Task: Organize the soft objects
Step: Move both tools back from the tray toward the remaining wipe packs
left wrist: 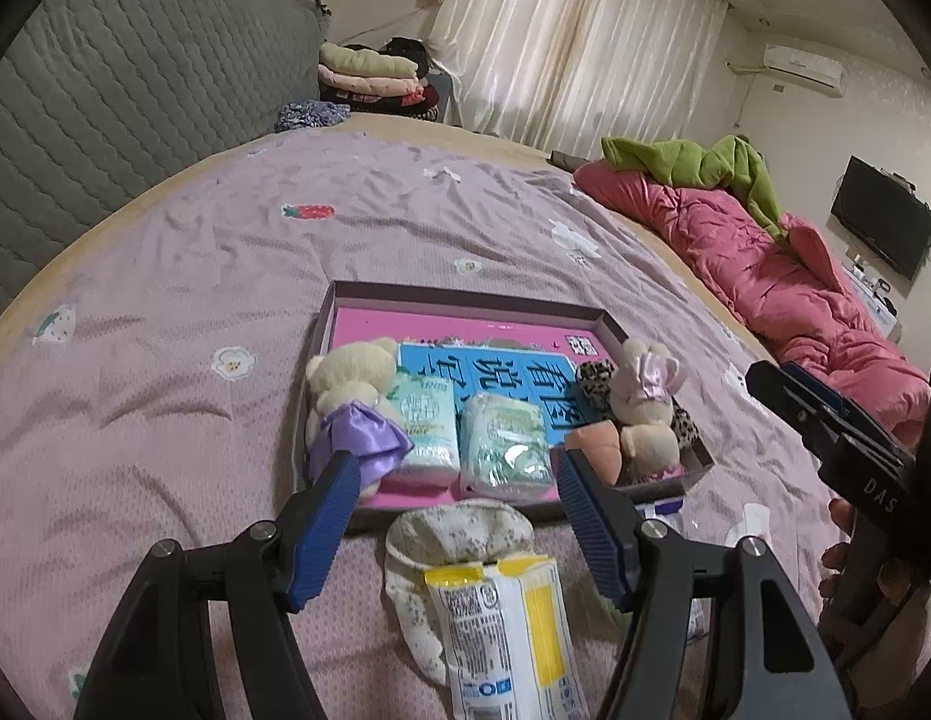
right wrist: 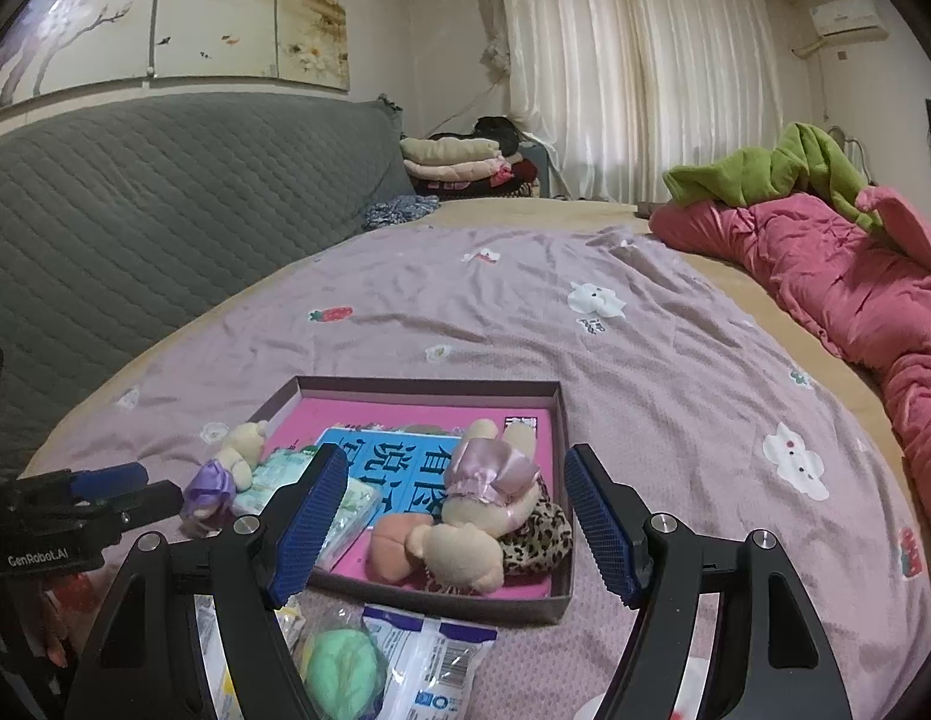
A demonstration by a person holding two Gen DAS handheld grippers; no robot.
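- Two grippers held over a bed with a mauve sheet (left wrist: 165,312), both with blue-padded jaws spread apart and holding nothing: left gripper (left wrist: 453,516), right gripper (right wrist: 450,516).
- Shallow box (left wrist: 465,294) lying on the sheet just ahead of both grippers, long axis running away from the cameras, pink printed lining facing up.
- Inside the box, along the near end: bear in a purple dress (left wrist: 351,396) at the left, head pointing away; two pale green tissue packs (left wrist: 426,426) side by side in the middle, long axes also running away; bunny with a pink bow (left wrist: 642,402) at the right, lying over a leopard-print cloth (left wrist: 594,381), with a peach-coloured soft piece (left wrist: 594,444) touching it.
- On the sheet just outside the near wall: floral sock (left wrist: 459,531) and, partly over it, a yellow-and-white packet (left wrist: 513,642), long axis pointing toward the box.
- Seen only by the right wrist camera: green soft ball (right wrist: 342,669) and a clear blue-printed packet (right wrist: 432,660) beside it, near the box's near wall.
- Seen only by the left wrist camera: the sock, between the left jaws.
- Pink quilt (left wrist: 783,276) well apart, along the far right edge of the bed.
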